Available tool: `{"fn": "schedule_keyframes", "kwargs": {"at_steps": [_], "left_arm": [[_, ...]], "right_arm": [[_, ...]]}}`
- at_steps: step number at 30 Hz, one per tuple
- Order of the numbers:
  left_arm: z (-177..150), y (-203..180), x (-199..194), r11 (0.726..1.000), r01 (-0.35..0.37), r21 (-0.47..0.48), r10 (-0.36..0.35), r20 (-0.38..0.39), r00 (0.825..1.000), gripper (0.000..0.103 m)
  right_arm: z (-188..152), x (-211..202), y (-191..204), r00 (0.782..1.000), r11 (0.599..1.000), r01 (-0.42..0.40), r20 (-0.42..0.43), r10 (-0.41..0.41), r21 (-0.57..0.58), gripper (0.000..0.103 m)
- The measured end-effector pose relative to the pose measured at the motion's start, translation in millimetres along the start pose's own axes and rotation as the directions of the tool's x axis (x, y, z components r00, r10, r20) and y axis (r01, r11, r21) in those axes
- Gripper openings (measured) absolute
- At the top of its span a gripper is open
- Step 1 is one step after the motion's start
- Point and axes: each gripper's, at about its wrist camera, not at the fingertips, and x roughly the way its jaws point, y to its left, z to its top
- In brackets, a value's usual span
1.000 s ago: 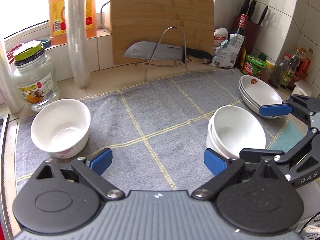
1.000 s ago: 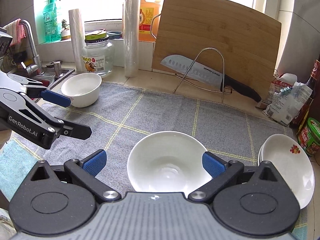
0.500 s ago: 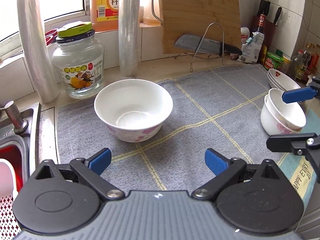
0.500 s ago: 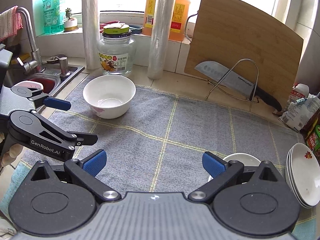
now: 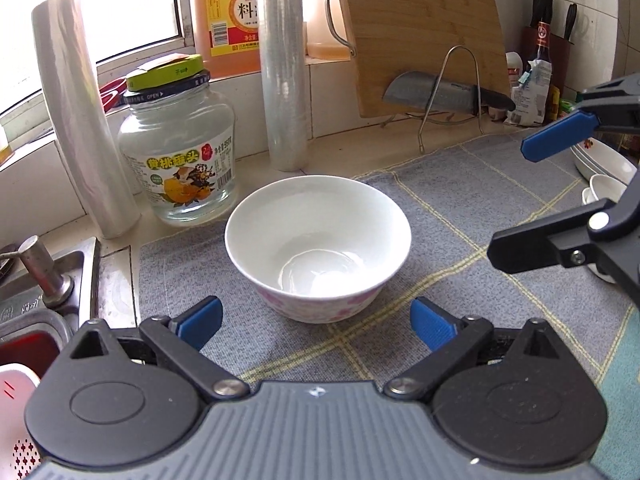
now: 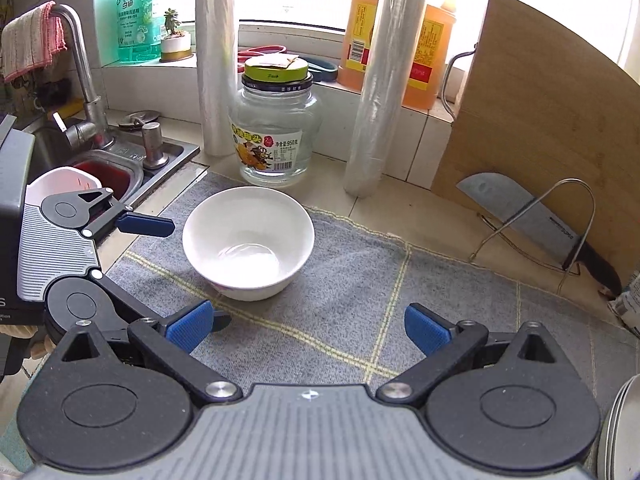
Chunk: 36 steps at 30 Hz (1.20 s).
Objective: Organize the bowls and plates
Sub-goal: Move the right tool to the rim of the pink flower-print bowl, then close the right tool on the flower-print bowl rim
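A white bowl (image 5: 318, 240) with a pink flower pattern stands upright and alone on the grey mat (image 5: 460, 200). My left gripper (image 5: 316, 322) is open just short of it, one finger to each side of its near wall, not touching. In the right wrist view the same bowl (image 6: 248, 240) lies ahead and to the left of my open right gripper (image 6: 306, 326), which holds nothing. There the left gripper (image 6: 200, 273) reaches in from the left. The right gripper (image 5: 508, 198) also shows at the right of the left wrist view. Stacked bowls (image 5: 604, 188) and plates (image 5: 600, 160) sit far right.
Behind the bowl stand a glass jar (image 6: 276, 128) and two plastic-wrap rolls (image 6: 380, 92). A cutting board (image 6: 540, 120) leans on the wall with a cleaver (image 6: 528, 216) on a wire rack. The sink (image 6: 100, 172) and faucet are at the left. Stacked plates (image 6: 616, 432) edge the lower right.
Both grippers have swung left, away from the stacked bowls and plates, and now face the single bowl. The left gripper has come close up to it. Both stayed open.
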Motion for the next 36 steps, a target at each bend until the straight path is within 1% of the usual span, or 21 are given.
{"fn": "schedule_keyframes", "kwargs": {"at_steps": [5, 8, 12, 18, 21, 27, 29, 31, 36], "left_arm": [[3, 4, 11, 1.000, -0.003, -0.011, 0.003, -0.003, 1.000, 0.100], [5, 6, 14, 1.000, -0.007, -0.016, 0.007, 0.010, 1.000, 0.100], [8, 4, 15, 1.000, -0.006, 0.007, 0.006, 0.027, 1.000, 0.100], [9, -1, 18, 0.998, -0.005, 0.056, 0.002, 0.049, 0.999, 0.097], [10, -1, 18, 0.998, 0.003, 0.063, -0.007, 0.056, 0.998, 0.096], [11, 1, 20, 0.998, 0.015, 0.062, -0.018, 0.059, 0.998, 0.096], [11, 2, 20, 0.998, 0.017, 0.061, -0.021, 0.060, 0.998, 0.096], [10, 2, 20, 0.998, 0.019, 0.061, -0.023, 0.061, 0.998, 0.096], [10, 2, 20, 0.998, 0.022, 0.057, -0.026, 0.063, 0.998, 0.096]], "right_arm": [[16, 25, -1, 0.997, 0.997, -0.071, -0.020, 0.071, -0.015, 0.103], [25, 39, 0, 0.995, 0.995, -0.095, -0.026, 0.094, -0.030, 0.103], [35, 54, 0, 0.990, 0.990, -0.135, -0.036, 0.134, -0.038, 0.103], [43, 72, 2, 0.983, 0.983, -0.179, -0.055, 0.176, -0.049, 0.103], [47, 80, 2, 0.980, 0.980, -0.192, -0.066, 0.189, -0.047, 0.103], [55, 93, -1, 0.971, 0.973, -0.229, -0.074, 0.226, -0.024, 0.102], [58, 98, -2, 0.967, 0.970, -0.243, -0.079, 0.241, -0.011, 0.100], [59, 102, -2, 0.964, 0.967, -0.253, -0.090, 0.252, -0.004, 0.094], [60, 108, -3, 0.959, 0.964, -0.267, -0.101, 0.266, -0.001, 0.089]]}}
